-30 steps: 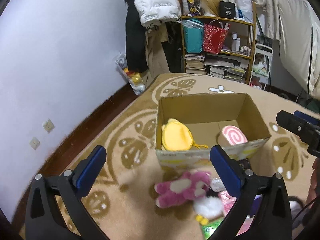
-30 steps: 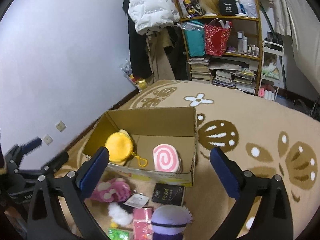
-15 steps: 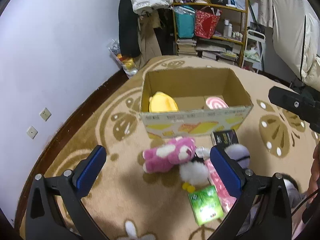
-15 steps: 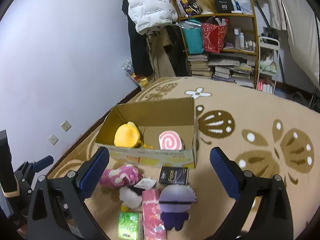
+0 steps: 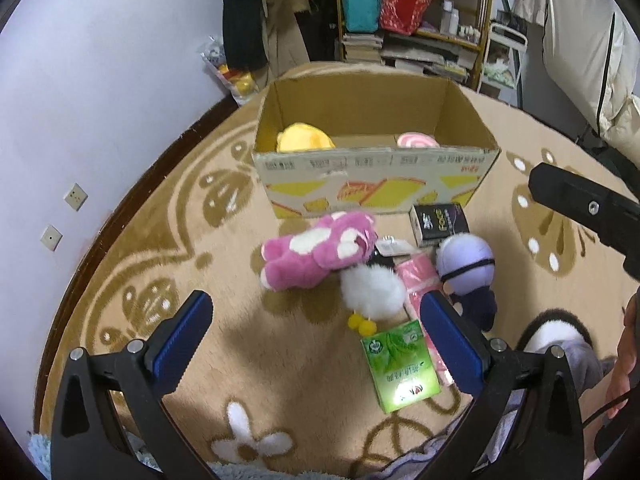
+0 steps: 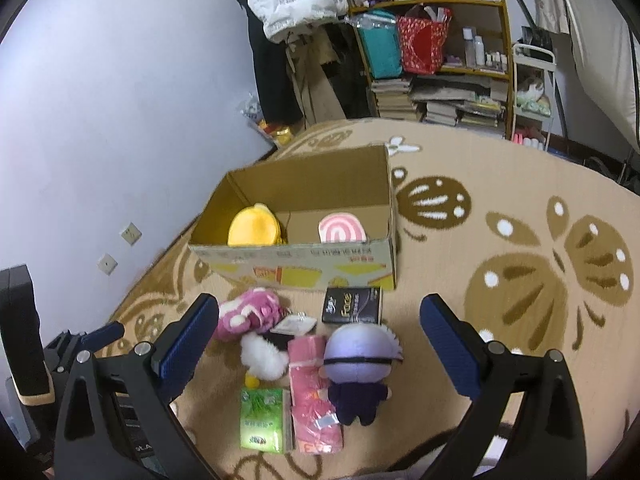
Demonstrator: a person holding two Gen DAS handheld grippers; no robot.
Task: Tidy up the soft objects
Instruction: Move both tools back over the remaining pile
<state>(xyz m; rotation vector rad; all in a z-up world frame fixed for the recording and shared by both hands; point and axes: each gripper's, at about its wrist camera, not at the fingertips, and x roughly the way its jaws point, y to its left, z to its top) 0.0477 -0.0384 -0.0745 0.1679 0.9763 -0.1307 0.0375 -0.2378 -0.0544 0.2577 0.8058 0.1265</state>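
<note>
An open cardboard box (image 5: 376,176) (image 6: 304,264) stands on the carpet, holding a yellow plush (image 5: 304,142) (image 6: 254,228) and a pink swirl plush (image 5: 416,141) (image 6: 342,232). In front of it lie a pink bear (image 5: 320,252) (image 6: 248,314), a white fluffy toy (image 5: 372,292) (image 6: 262,356), a purple-headed doll (image 5: 466,268) (image 6: 360,364), a pink pack (image 6: 310,384), a green pack (image 5: 400,366) (image 6: 262,420) and a black box (image 5: 438,220) (image 6: 352,306). My left gripper (image 5: 316,344) is open and empty above the toys. My right gripper (image 6: 320,344) is open and empty above them too.
A purple wall (image 5: 100,80) with sockets runs along the left. A shelf (image 6: 440,60) with books, bags and hanging coats stands behind the box. Patterned carpet (image 6: 520,240) stretches to the right. A furry slipper (image 5: 556,332) and bedding sit at the near right.
Both grippers have pulled back and tilted down from the box. The toys on the carpet have come fully into view. Nothing was taken hold of.
</note>
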